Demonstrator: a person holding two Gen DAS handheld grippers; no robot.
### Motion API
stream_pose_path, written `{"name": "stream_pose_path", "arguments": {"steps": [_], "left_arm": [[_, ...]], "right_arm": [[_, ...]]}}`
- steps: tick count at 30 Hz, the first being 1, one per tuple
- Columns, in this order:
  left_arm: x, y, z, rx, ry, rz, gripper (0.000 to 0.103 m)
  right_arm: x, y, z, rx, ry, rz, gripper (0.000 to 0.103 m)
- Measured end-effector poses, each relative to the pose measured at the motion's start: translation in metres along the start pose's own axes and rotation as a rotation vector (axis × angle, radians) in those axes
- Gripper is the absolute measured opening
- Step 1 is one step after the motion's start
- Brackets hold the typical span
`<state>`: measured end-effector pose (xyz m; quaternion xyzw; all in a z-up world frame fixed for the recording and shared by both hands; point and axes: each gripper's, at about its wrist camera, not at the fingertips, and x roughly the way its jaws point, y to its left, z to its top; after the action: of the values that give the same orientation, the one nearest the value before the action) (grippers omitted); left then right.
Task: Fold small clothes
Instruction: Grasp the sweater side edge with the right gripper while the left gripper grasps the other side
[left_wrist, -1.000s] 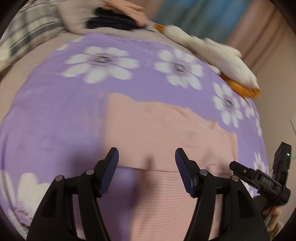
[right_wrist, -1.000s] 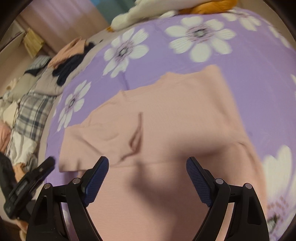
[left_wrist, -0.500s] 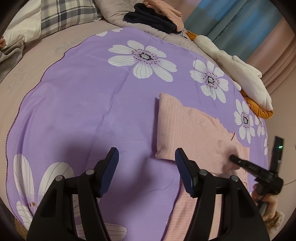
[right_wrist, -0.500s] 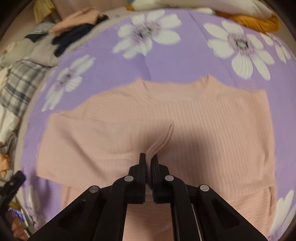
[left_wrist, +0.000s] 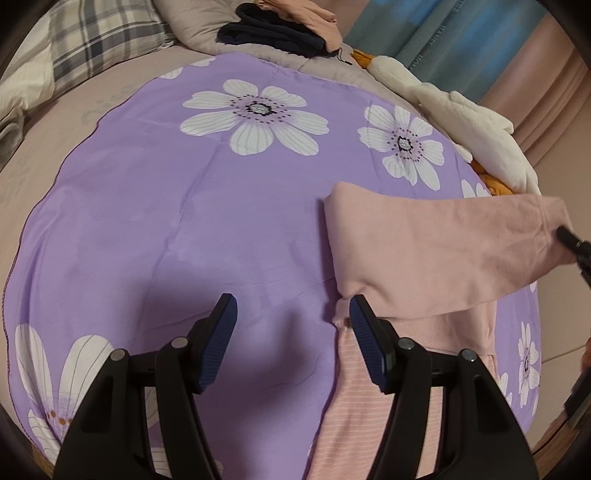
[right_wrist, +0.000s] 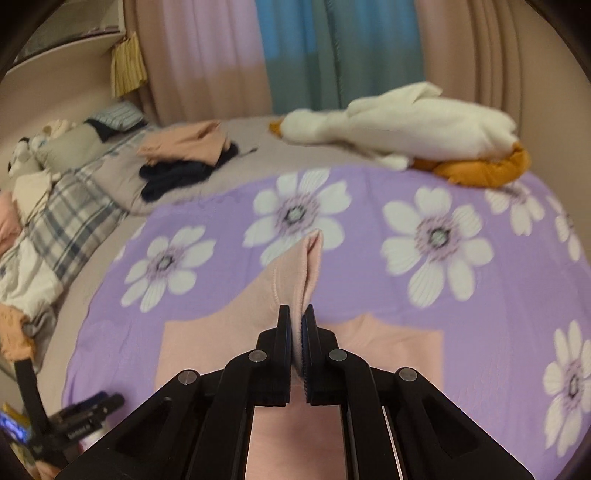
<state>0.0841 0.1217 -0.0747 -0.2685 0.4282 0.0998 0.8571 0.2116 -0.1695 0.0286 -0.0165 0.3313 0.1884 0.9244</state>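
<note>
A small pink ribbed top (left_wrist: 424, 251) lies on a purple flowered sheet (left_wrist: 184, 221). My right gripper (right_wrist: 296, 325) is shut on a pinched fold of the top (right_wrist: 291, 280) and holds that part lifted above the sheet, while the rest of the top (right_wrist: 207, 350) still lies flat. In the left wrist view the lifted part hangs folded over the lower striped part (left_wrist: 369, 406). My left gripper (left_wrist: 291, 321) is open and empty, low over the sheet, its right fingertip (left_wrist: 364, 325) at the top's left edge.
A white and orange plush goose (right_wrist: 399, 125) lies at the far edge of the bed. A pile of dark and peach clothes (right_wrist: 184, 155) and a plaid pillow (left_wrist: 96, 44) lie at the back left. Curtains (right_wrist: 303, 55) hang behind.
My right gripper shut on a fold at the top's middle and has lifted it up off the sheet. My left gripper stayed open and moved left to the top's edge.
</note>
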Motion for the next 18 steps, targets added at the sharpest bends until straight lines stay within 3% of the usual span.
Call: {"name": "stream_pose_path", "arguments": {"steps": [7,9,14,18], "left_arm": [[0.015,-0.017,0.009,0.033,0.013,-0.002,0.061],[0.021,-0.023,0.012,0.042,0.022,-0.012,0.057],[0.042,-0.041,0.022,0.080,0.055,-0.044,0.033],[0.060,-0.058,0.024,0.123,0.083,-0.054,0.030]], "right_arm": [[-0.005,-0.025,-0.001,0.048,-0.018,-0.024,0.006],[-0.005,-0.032,-0.003,0.058,-0.016,-0.039,0.006],[0.003,-0.050,-0.013,0.084,0.018,-0.057,0.006],[0.010,-0.064,-0.023,0.111,0.043,-0.076,0.006]]}}
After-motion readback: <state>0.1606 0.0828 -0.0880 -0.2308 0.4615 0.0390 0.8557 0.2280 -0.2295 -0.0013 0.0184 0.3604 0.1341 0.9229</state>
